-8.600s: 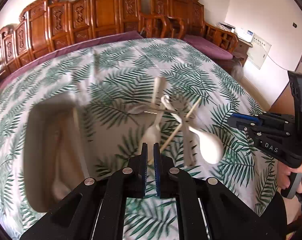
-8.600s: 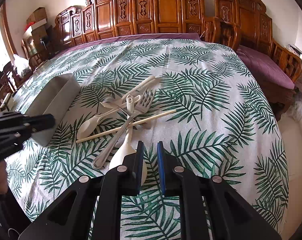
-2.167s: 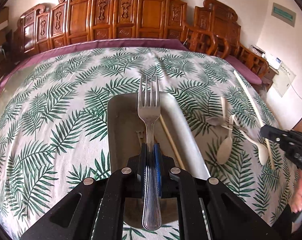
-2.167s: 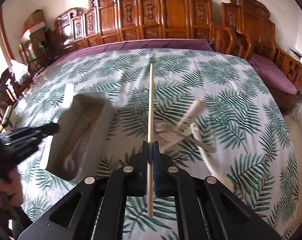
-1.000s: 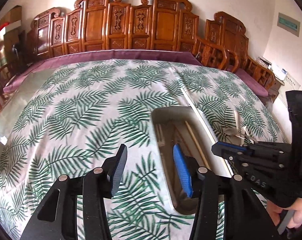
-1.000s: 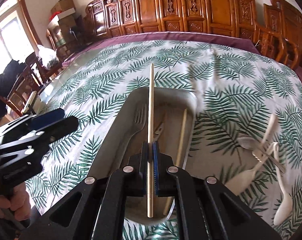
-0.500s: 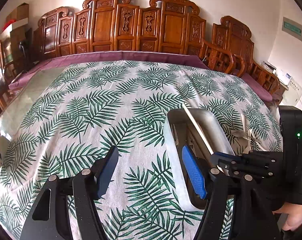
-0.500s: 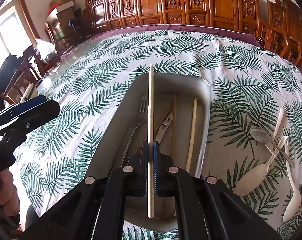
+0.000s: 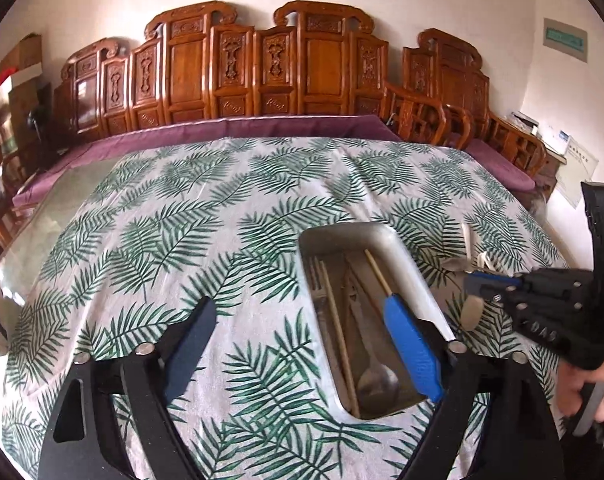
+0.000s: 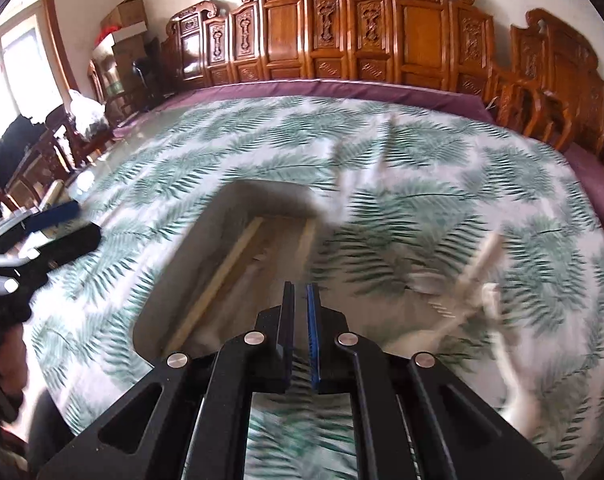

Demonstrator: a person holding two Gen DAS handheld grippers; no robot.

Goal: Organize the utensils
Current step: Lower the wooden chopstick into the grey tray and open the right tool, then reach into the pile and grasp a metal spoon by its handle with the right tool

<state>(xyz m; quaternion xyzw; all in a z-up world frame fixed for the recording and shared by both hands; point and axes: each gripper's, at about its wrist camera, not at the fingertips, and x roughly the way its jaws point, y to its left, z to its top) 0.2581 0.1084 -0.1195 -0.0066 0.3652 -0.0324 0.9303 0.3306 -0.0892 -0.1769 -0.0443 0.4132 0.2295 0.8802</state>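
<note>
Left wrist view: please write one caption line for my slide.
Open left gripper above the leaf cloth, beside a tray holding chopsticks and a fork.

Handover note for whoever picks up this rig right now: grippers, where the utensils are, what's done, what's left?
Left gripper: jaws have just been opening, wide apart, nothing between them.
Right gripper: shut, empty, near the tray's right side.
Tray: holds a fork, two chopsticks and other metal pieces.
Left: white spoons and other utensils in a pile on the cloth right of the tray; move them in.
</note>
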